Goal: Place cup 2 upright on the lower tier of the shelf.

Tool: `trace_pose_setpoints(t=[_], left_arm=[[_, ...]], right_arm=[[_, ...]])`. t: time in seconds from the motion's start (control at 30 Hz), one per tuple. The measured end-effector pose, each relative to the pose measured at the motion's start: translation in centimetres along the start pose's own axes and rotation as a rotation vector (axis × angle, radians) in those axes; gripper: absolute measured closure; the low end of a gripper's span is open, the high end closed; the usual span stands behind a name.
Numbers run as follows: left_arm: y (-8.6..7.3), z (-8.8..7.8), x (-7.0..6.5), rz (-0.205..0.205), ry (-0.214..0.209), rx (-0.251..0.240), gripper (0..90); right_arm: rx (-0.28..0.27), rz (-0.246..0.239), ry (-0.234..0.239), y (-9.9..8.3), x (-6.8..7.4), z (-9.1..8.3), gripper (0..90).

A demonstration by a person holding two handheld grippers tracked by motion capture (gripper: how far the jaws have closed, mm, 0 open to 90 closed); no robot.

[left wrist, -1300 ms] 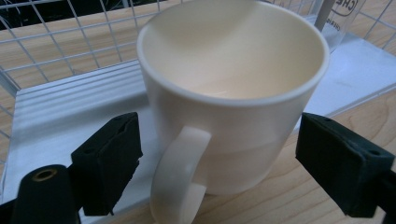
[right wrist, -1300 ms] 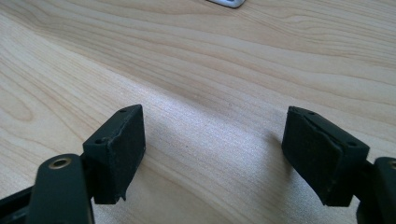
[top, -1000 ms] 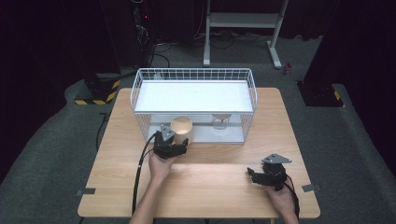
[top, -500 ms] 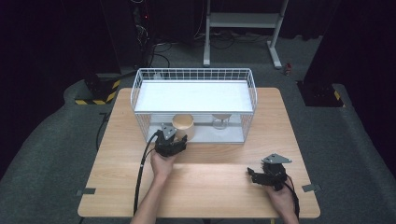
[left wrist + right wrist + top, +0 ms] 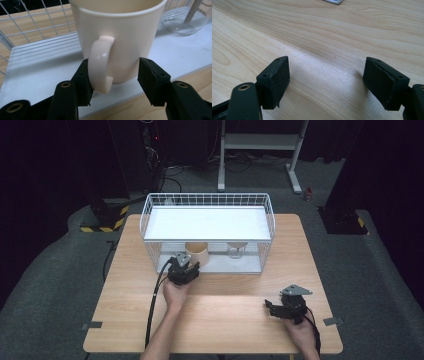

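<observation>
A cream mug (image 5: 197, 254) (image 5: 120, 37) stands upright on the white lower shelf (image 5: 40, 62) of a wire rack (image 5: 207, 200), its handle (image 5: 100, 65) turned toward me. My left gripper (image 5: 186, 266) (image 5: 113, 75) reaches in low at the mug's front. Its jaws have just been closing, with the handle between them. The left jaw lies against the handle, and the right jaw stands a clear gap away from it, beside the mug's wall. My right gripper (image 5: 270, 308) (image 5: 327, 82) rests open on the table (image 5: 225, 320) at the front right, nothing between its jaws.
A clear glass vessel (image 5: 236, 250) (image 5: 185, 20) with a pale stick in it stands on the same shelf, right of the mug. The rack's white upper shelf (image 5: 207, 222) hangs over both. A black cable (image 5: 152, 310) trails from my left gripper.
My left gripper's jaws have narrowed around the mug's handle and the gripper has crept slightly toward the rack. The right gripper has stayed still.
</observation>
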State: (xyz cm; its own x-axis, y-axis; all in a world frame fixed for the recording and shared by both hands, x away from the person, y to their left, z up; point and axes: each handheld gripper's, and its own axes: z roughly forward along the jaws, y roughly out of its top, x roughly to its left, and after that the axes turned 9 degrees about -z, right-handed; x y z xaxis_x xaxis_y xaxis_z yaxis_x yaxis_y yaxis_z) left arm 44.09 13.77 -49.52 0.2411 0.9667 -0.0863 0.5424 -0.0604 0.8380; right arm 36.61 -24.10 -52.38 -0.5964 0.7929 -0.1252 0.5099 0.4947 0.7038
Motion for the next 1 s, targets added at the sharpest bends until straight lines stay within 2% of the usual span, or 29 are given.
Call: trace_pose_setpoints(t=[0.23, 0.33, 0.47, 0.8, 1.0], left_arm=[[0.2, 0.6, 0.2, -0.007, 0.007, 0.001, 53.5], [0.2, 0.8, 0.3, -0.034, -0.002, 0.004, 58.1], [0.2, 1.0, 0.5, -0.046, -0.003, -0.003, 61.5], [0.1, 1.8, 1.1, -0.106, -0.01, 0.006, 64.3], [0.1, 2.1, 1.2, -0.111, -0.002, -0.002, 66.7]], right_arm=[[0.0, 0.0, 0.0, 0.0, 0.0, 0.0, 21.5], [0.0, 0.0, 0.0, 0.0, 0.0, 0.0, 21.5], [0.0, 0.0, 0.0, 0.0, 0.0, 0.0, 21.5], [0.001, 0.003, 0.001, 0.0, 0.0, 0.0, 21.5], [0.001, 0.003, 0.0, 0.0, 0.0, 0.0, 21.5]])
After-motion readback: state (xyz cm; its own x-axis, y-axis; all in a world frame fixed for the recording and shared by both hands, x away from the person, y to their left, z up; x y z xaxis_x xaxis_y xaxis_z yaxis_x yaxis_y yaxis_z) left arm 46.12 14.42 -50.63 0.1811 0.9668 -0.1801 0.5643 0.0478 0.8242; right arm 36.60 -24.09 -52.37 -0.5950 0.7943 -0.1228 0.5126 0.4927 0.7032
